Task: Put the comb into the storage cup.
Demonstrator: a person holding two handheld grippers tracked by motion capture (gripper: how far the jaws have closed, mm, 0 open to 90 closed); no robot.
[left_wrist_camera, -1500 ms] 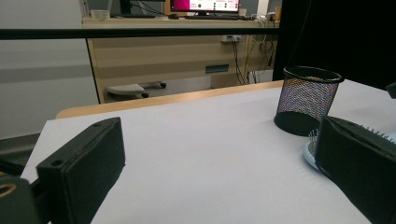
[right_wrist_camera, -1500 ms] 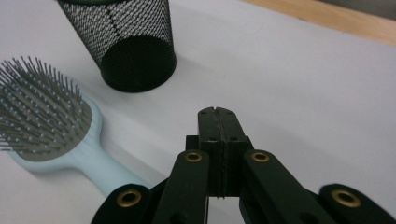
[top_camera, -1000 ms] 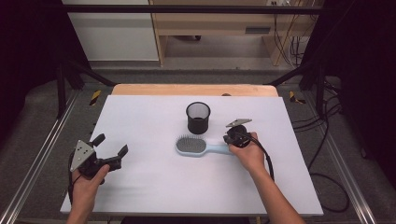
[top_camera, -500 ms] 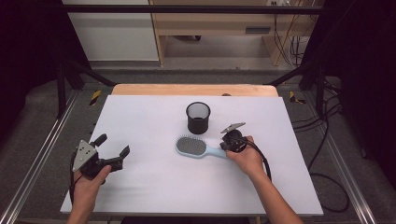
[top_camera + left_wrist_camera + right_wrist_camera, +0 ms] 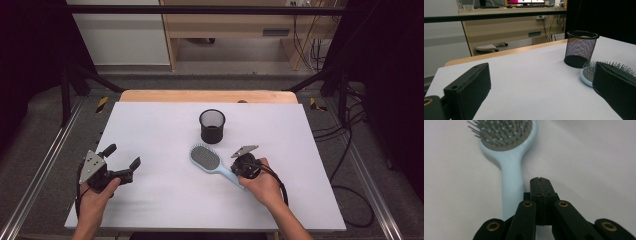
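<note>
Our clenched right gripper (image 5: 540, 180) rests beside the pale-blue plastic hairbrush (image 5: 510, 167), handle pointing back at us; our released left gripper (image 5: 121, 162) sits farther off.

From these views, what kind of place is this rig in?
Probably a lab or office workroom set up for recording. A white table sits inside a black metal frame, loose cables trail across the floor, and a wooden desk behind carries a monitor.

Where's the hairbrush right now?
In the high view the hairbrush lies bristles-up at the table's middle, just in front of the mesh cup, with the right gripper over its handle.
</note>
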